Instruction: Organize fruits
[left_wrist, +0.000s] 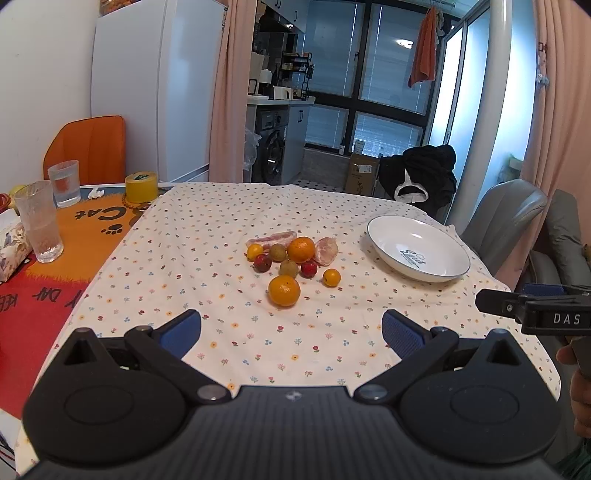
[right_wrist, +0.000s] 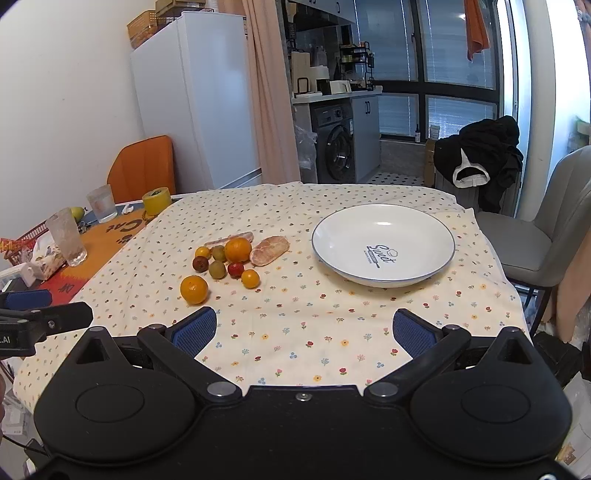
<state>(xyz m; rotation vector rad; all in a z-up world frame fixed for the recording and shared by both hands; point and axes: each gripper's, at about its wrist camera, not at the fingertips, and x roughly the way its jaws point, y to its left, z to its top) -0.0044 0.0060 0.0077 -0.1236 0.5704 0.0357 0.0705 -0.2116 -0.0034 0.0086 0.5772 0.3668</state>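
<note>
A cluster of fruit lies mid-table on a flowered cloth. It holds a near orange (left_wrist: 284, 290) (right_wrist: 194, 289), a far orange (left_wrist: 301, 249) (right_wrist: 238, 250), a small orange fruit (left_wrist: 331, 277) (right_wrist: 250, 278), red and greenish small fruits, and two pieces of meat-like food (left_wrist: 326, 251) (right_wrist: 269, 250). An empty white plate (left_wrist: 419, 254) (right_wrist: 383, 245) with blue writing sits to the right. My left gripper (left_wrist: 291, 334) is open, short of the near orange. My right gripper (right_wrist: 304, 332) is open above bare cloth, nearer than the plate. Both hold nothing.
Left of the cloth stand two glasses (left_wrist: 38, 220) (left_wrist: 65, 183), a yellow tape roll (left_wrist: 140, 187) and a tissue box (left_wrist: 11, 243). An orange chair (left_wrist: 86, 146) is behind them, a grey chair (right_wrist: 546, 240) at the right. The table's right edge lies just past the plate.
</note>
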